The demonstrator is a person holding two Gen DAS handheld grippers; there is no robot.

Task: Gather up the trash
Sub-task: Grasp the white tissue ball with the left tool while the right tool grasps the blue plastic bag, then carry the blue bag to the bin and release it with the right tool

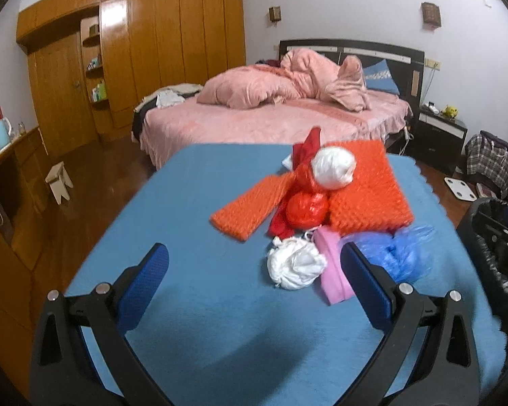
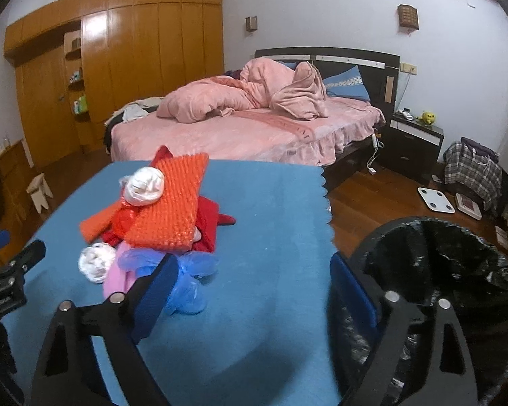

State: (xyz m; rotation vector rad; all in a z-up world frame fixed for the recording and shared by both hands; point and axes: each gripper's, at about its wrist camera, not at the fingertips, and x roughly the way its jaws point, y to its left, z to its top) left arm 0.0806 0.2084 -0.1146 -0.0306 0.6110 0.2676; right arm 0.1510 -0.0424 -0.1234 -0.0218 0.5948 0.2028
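- Bed: pink sheet, with a rumpled pink duvet heaped on it and a blue pillow against the dark headboard.
- Wardrobe: glossy wood, filling the left wall, with open shelves.
- Nightstand: dark, right of the bed, bearing a yellow toy.
- Floor: a white stool, a white bathroom scale and a plaid bag.
- Worktop: blue-covered.

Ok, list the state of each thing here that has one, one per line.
left gripper: jaws open, empty
right gripper: jaws open, empty
trash bin: lined with a black bag, open
white bag: balled up on the blue cloth
blue bag: crumpled
bed: unmade
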